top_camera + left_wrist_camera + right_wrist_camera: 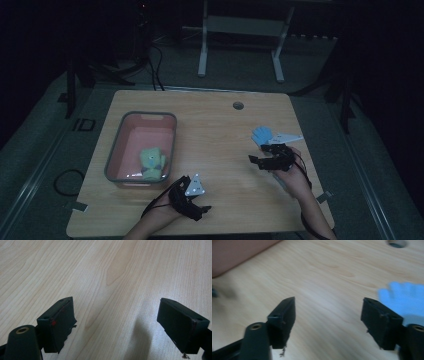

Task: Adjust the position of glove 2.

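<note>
A light blue glove (262, 134) lies flat on the right part of the wooden table (220, 125). My right gripper (260, 154) hovers just in front of it, jaws open with bare wood between them. In the right gripper view (329, 302) the blue glove (404, 297) lies beside and beyond the right-hand jaw. A green glove-like cloth (152, 161) lies inside the pink basin (116, 150) on the left. My left gripper (200, 202) rests low near the table's front edge. In the left gripper view (116, 305) it is open over bare wood.
The grey-rimmed basin's pink wall (237, 252) shows at the top left of the right gripper view. A round cable hole (238, 105) sits near the table's far edge. A white frame (240, 30) stands on the dark floor beyond.
</note>
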### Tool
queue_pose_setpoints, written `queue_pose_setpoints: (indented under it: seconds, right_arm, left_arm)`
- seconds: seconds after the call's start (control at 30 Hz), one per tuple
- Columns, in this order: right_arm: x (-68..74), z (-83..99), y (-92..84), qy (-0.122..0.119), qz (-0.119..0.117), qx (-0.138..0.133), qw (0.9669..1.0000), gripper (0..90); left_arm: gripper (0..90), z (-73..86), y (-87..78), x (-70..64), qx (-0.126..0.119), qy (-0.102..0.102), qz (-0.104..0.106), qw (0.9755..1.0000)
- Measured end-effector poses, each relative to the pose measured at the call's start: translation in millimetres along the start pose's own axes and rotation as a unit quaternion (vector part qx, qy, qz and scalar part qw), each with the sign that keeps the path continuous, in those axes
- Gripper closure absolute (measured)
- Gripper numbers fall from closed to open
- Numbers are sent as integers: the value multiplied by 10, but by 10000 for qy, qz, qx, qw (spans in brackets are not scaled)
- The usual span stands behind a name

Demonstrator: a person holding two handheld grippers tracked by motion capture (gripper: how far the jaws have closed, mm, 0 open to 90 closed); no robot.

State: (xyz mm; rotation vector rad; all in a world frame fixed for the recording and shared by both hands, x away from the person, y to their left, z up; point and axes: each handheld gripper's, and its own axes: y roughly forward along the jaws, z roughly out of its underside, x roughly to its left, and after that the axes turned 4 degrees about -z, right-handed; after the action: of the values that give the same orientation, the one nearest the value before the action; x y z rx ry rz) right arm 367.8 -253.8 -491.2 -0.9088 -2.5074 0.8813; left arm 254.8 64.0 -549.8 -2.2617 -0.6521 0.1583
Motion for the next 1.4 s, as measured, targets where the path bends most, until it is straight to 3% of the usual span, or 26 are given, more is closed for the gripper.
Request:
queue_pose_setpoints:
  seconds: [0.27, 0.5, 0.77, 0.83, 1.23, 1.3, 1.4]
  right_arm:
    - [-328, 44, -125, 48, 629, -32, 9980, 427]
    - [-627, 16, -167, 238, 915, 102, 9955, 503]
    - [-811, -40, -62, 180, 935, 353, 9948, 575]
    - [-861, -43, 49, 86, 911, 499, 9946, 571]
    - [-988, 3, 400, -60, 1026, 868, 9909, 560]
    - [-1003, 39, 481, -29, 953, 1109, 9892, 556]
    - [-1006, 52, 500, -6, 963, 1118, 9891, 564]
  left_arm:
    - [149, 70, 19, -36, 138, 42, 72, 9999]
    - [145, 100, -5, -20, 53, -76, 51, 9999]
    - [145, 124, -7, -24, 62, -24, -5, 10000]
    - [142, 135, 3, -24, 94, 13, -31, 10000]
    - [129, 150, 10, -20, 88, 65, 37, 9999]
    - [129, 147, 8, -23, 72, 96, 65, 9999]
    - [129, 148, 5, -23, 48, 85, 60, 9999]
